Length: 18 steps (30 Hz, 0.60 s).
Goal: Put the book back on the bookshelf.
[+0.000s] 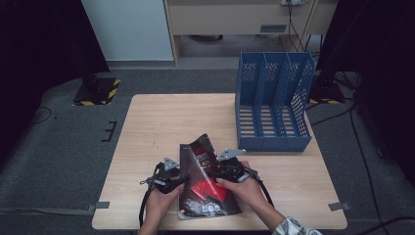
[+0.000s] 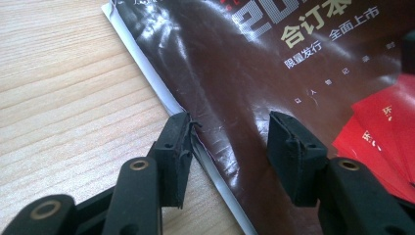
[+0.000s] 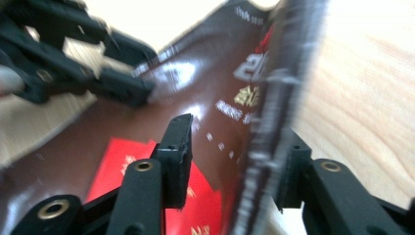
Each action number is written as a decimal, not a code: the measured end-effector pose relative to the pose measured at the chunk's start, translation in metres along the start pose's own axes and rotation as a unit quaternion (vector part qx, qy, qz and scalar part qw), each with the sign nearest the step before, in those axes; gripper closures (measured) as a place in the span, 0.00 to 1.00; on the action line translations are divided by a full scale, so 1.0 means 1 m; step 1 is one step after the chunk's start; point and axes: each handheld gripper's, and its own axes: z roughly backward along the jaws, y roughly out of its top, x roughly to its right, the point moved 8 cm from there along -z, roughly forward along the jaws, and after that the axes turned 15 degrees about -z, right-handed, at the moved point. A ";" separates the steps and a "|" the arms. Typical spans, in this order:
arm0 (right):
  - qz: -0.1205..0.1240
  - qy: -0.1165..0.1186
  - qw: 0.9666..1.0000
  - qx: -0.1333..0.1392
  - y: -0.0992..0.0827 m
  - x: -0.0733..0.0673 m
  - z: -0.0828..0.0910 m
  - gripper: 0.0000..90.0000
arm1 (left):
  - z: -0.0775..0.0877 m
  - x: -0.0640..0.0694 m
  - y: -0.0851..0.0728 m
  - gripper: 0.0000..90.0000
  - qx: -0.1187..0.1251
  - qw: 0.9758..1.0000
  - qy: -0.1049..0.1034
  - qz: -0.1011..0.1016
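A glossy dark brown magazine (image 1: 203, 183) with red cards printed on its cover lies near the table's front edge, bowed upward with its far corner raised. My left gripper (image 1: 176, 175) is at its left edge. In the left gripper view the jaws (image 2: 230, 132) straddle that edge of the magazine (image 2: 235, 73), one fingertip (image 2: 178, 142) against the white page edges and the other resting on the cover, with a wide gap between them. My right gripper (image 1: 216, 169) is at the right edge. Its jaws (image 3: 235, 142) stand apart around the lifted, blurred page edge of the magazine (image 3: 195, 93).
A blue three-slot file rack (image 1: 274, 103) stands at the table's far right. The wooden table (image 1: 161, 122) is bare at the left and back. A stand base with yellow-black stripes (image 1: 98, 90) sits on the floor beyond the far left corner.
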 end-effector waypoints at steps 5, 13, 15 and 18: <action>-0.012 0.004 0.999 -0.034 -0.009 0.007 -0.003 0.61 | -0.001 0.000 0.000 0.57 0.003 1.000 0.002 -0.001; -0.021 -0.010 0.999 -0.030 -0.011 0.013 -0.004 0.78 | -0.001 -0.001 0.001 0.57 0.004 1.000 0.002 0.000; -0.024 -0.013 0.999 -0.022 -0.011 0.013 -0.003 0.82 | -0.001 0.000 0.001 0.57 0.004 1.000 0.001 0.001; -0.019 -0.013 1.000 -0.006 -0.007 0.012 -0.002 0.88 | -0.001 -0.001 0.001 0.55 0.002 1.000 0.000 0.005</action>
